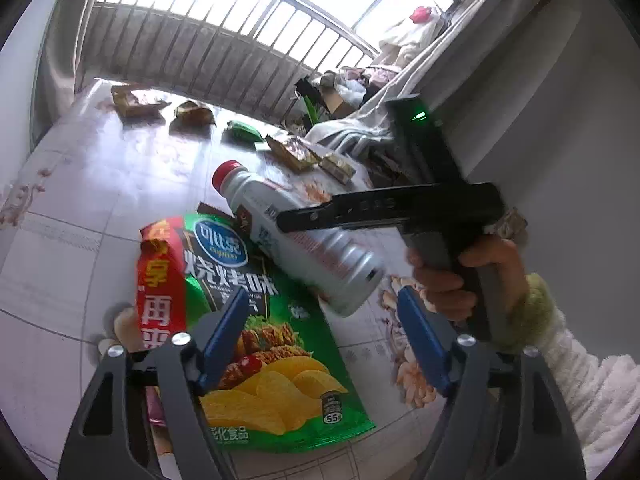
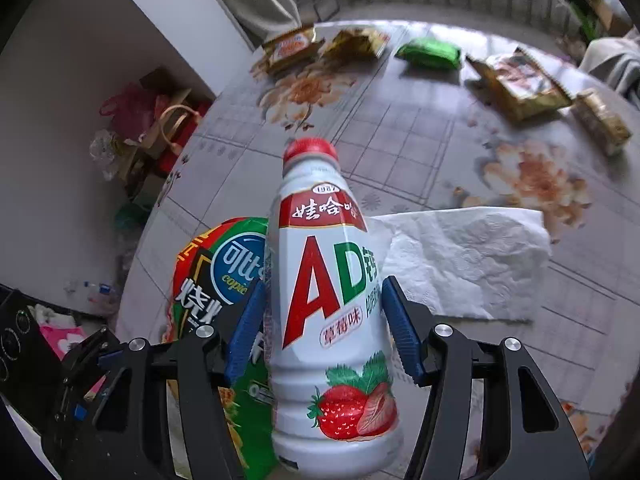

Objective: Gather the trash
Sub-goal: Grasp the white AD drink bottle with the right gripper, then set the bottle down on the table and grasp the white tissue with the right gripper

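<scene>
A white AD milk bottle (image 2: 332,300) with a red cap and strawberry label sits between the blue pads of my right gripper (image 2: 324,328), which is shut on it and holds it above the table. In the left wrist view the same bottle (image 1: 304,240) hangs tilted in the black right gripper over a green chip bag (image 1: 264,344). My left gripper (image 1: 320,336) is open and empty just above that chip bag. The chip bag (image 2: 224,276) also shows in the right wrist view, left of the bottle. A white paper napkin (image 2: 468,260) lies on the table to the bottle's right.
The table (image 2: 400,148) has a flowered, tiled cloth. Several snack wrappers lie along its far side: gold ones (image 2: 290,46), a green one (image 2: 430,54) and a larger opened one (image 2: 520,84). Bags and clutter (image 2: 152,120) sit on the floor left of the table.
</scene>
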Available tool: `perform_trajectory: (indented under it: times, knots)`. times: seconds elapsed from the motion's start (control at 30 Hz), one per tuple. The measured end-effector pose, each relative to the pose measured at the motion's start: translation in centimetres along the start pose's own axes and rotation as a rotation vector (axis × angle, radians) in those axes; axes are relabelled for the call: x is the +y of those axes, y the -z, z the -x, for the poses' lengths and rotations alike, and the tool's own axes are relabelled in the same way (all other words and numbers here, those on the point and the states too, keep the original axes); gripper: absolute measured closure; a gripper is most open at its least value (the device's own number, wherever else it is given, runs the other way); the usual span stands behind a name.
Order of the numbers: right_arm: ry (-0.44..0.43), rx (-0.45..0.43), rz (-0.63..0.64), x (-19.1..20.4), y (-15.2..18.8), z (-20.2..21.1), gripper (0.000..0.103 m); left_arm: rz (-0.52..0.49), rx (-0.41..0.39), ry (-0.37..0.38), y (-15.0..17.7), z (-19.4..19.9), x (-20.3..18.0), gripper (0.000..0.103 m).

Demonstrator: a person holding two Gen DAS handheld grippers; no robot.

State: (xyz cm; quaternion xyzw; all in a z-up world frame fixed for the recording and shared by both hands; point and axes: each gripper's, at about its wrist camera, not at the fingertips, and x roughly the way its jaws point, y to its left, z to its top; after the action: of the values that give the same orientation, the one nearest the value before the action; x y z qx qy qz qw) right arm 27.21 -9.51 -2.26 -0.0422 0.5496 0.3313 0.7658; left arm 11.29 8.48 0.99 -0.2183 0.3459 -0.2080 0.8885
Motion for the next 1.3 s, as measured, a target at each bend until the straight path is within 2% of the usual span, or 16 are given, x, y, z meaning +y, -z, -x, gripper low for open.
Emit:
perform_trajectory:
  times: [0.2,0.37,0.5,0.73,0.93,1.07,1.2,1.3]
  knots:
    - [0.027,-0.080,-0.031,-0.4,3.3,2.9,0.048,0.004,0.090,-0.053,1.1,-2.4,0.5,0.037]
    - [0.040,-0.134,-0.078,-1.3,7.4,5.7,0.048,0.001,0.107,-0.075,1.9,-3.0,1.0,0.038]
    - [0.088,-0.157,-0.125,-2.2,10.9,7.4,0.048,0.001,0.135,-0.110,2.4,-3.7,1.3,0.038]
    - [0.142,-0.175,-0.314,-3.9,16.4,8.1,0.049,-0.019,0.140,-0.166,2.6,-4.3,1.6,0.038]
    - [0.020,-0.196,-0.503,-5.4,19.1,8.4,0.047,0.009,0.098,-0.207,2.0,-3.1,1.6,0.037]
    - [-0.095,-0.242,-0.577,-6.3,20.1,9.0,0.041,0.014,0.022,-0.198,1.6,-0.9,0.7,0.031]
    - [-0.188,-0.252,-0.632,-7.0,20.9,8.9,0.039,-0.004,0.000,-0.122,1.5,0.3,-1.1,0.027]
    - [-0.304,-0.258,-0.668,-7.0,21.3,8.2,0.039,0.000,0.045,-0.005,1.7,-0.2,-2.8,0.024]
